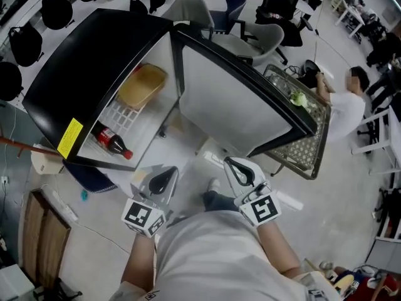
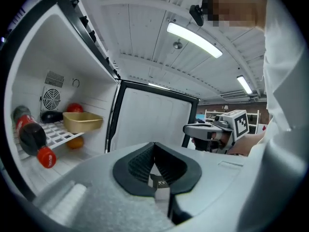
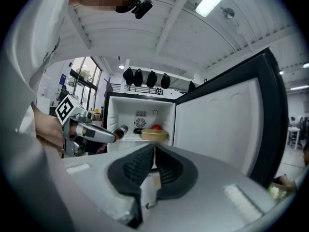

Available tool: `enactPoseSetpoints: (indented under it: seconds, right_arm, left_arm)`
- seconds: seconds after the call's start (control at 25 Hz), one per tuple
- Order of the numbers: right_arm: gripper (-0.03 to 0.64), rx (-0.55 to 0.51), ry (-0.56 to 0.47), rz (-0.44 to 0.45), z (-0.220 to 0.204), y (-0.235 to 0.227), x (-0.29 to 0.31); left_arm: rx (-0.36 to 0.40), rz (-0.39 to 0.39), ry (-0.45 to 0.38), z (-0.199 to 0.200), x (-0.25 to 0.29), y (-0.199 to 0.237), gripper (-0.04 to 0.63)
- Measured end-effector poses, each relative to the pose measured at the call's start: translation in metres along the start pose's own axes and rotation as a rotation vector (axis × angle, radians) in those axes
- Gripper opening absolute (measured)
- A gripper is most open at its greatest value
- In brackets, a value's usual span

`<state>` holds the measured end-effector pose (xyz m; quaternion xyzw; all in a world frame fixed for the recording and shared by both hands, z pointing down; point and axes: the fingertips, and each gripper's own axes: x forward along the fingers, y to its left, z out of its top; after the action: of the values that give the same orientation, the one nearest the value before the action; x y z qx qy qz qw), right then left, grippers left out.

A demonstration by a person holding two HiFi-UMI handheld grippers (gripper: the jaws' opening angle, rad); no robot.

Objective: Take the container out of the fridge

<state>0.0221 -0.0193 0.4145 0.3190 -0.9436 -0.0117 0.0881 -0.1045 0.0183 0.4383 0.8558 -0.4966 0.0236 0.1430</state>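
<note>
Pre-reach: left claw [image 1: 163, 177] and right claw [image 1: 239, 168] clenched, empty, short of open fridge [image 1: 81, 61]. Next: unclench, reach container [image 1: 142, 85] on shelf [image 1: 122, 115].

The red round thing [image 2: 74, 108] is half hidden behind the container [image 2: 82, 122], the orange one [image 2: 75, 142] is partly screened by the shelf [image 2: 55, 133] (what either is can't be told), and the dark lump [image 2: 50, 116] beside them can't be made out.
</note>
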Motion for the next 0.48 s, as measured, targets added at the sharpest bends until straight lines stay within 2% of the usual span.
enactPoseSetpoints:
  seconds: [0.48]
  right_arm:
    - [0.012, -0.076, -0.038, 0.187, 0.011, -0.059, 0.059]
  left_arm:
    - [0.007, 0.218, -0.016, 0.019, 0.061, 0.034, 0.006]
